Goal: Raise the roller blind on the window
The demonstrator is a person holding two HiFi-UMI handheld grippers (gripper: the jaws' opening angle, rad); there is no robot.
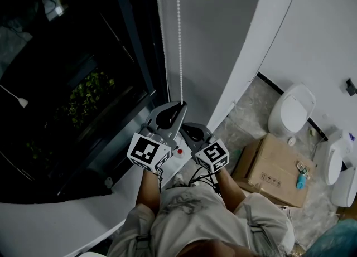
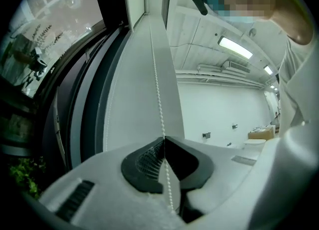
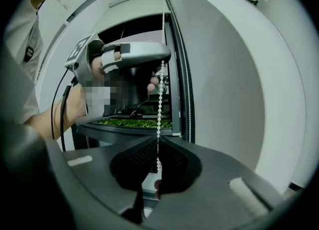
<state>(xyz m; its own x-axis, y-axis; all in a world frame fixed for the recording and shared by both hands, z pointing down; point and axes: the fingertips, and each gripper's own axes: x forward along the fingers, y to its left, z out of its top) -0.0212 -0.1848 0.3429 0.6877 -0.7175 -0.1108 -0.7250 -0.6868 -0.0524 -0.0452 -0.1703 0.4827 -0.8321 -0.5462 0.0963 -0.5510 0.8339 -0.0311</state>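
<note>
A white bead chain (image 1: pixel 179 38) hangs down in front of the grey roller blind (image 1: pixel 217 27), just right of the dark window (image 1: pixel 72 55). My left gripper (image 1: pixel 181 105) is shut on the chain, which runs between its dark pads (image 2: pixel 144 161) and on up along the blind (image 2: pixel 132 99). Just below it, my right gripper (image 1: pixel 186 126) is also shut on the same chain (image 3: pixel 159 102). In the right gripper view the left gripper (image 3: pixel 162 64) shows higher on the chain, held in a hand. The blind's top roller is out of view.
Green plants (image 1: pixel 86 97) show through the window glass above a white sill (image 1: pixel 83 217). On the floor to the right lie a cardboard box (image 1: pixel 273 172) and a white toilet (image 1: pixel 291 110), with more white fixtures (image 1: pixel 334 164) by the wall.
</note>
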